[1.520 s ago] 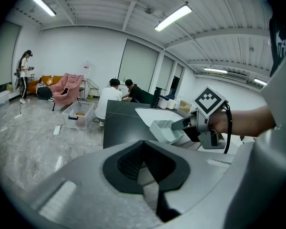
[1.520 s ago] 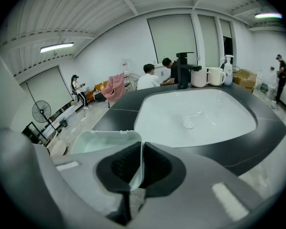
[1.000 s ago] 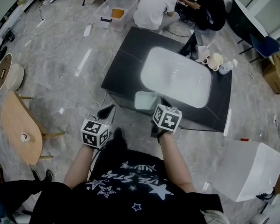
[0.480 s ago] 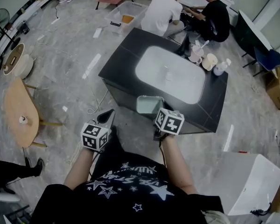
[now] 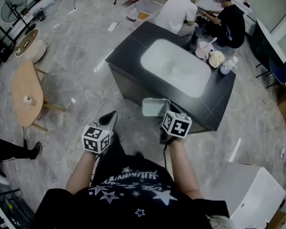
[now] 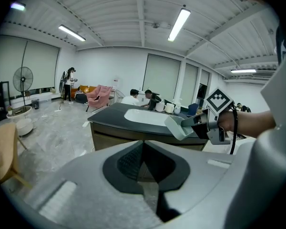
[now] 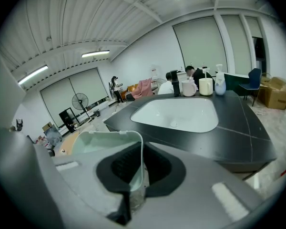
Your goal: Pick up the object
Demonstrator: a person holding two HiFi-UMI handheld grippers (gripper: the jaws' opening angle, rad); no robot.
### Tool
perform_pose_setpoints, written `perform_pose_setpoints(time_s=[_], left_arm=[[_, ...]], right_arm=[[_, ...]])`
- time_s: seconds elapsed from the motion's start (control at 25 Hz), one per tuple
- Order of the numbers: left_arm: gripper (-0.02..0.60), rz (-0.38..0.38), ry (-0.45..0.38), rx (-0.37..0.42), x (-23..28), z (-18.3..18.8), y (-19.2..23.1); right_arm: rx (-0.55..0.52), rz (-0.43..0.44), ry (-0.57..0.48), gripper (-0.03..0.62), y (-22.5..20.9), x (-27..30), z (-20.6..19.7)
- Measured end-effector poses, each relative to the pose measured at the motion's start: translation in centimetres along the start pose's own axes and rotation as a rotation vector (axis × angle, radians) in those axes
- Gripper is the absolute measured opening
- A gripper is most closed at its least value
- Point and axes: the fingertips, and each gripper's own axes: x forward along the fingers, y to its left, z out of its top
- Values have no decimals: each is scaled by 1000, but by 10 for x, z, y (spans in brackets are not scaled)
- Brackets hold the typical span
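Clamped by one thin side wall between the jaws of the right gripper (image 7: 136, 173): a pale green, translucent plastic container (image 7: 105, 144), rounded-square in outline, with its open mouth up and somewhat tilted. Held in the air over the grey marble floor (image 5: 81, 46), just short of the near edge of the black desk (image 5: 128, 61) and touching nothing but the jaws, which stand narrow with only the wall's thickness between the pads. Just behind the container in the head view, the right gripper's marker cube (image 5: 176, 124) on a bare forearm. To its left and well apart, the left gripper (image 5: 109, 117), jaws drawn together with nothing between them, pointing toward the desk's front over the floor. Sunk into the desk top, a white basin (image 5: 176, 68) with a drain at its middle. At the desk's far right corner, two pale jugs (image 5: 209, 55) side by side and a clear bottle (image 5: 227, 66) just beside them. Beyond the desk's far edge, two seated people (image 5: 183, 13), one in a white top and one in black. Next to them on the floor, a clear storage bin (image 5: 143, 8). Off to the left, an oval wooden table (image 5: 26, 94) bearing one small object too small to make out, and farther back a standing fan (image 5: 13, 8). At lower right, close to the person's side, a large white box (image 5: 257, 199).
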Motion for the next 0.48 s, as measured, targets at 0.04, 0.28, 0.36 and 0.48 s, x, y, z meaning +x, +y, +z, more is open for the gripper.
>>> perform_pose_setpoints(time_s=[0.04,0.28,0.36,0.48], left_arm=[[11,10,-1,-4,-7,-3,-4],[11,46,1,-11,-39,-19,-25],[11,59,-1,-19,-46,-24,-28],[11,69,-1,-36,-53,-31,-31]], right_arm=[[-4,10,1,15,1,-3,-3],[-16,51,16,15,8,-23,-20],[-18,59,17,15,9,-27,-24],[-16,63,19,15,8,-32,-29]])
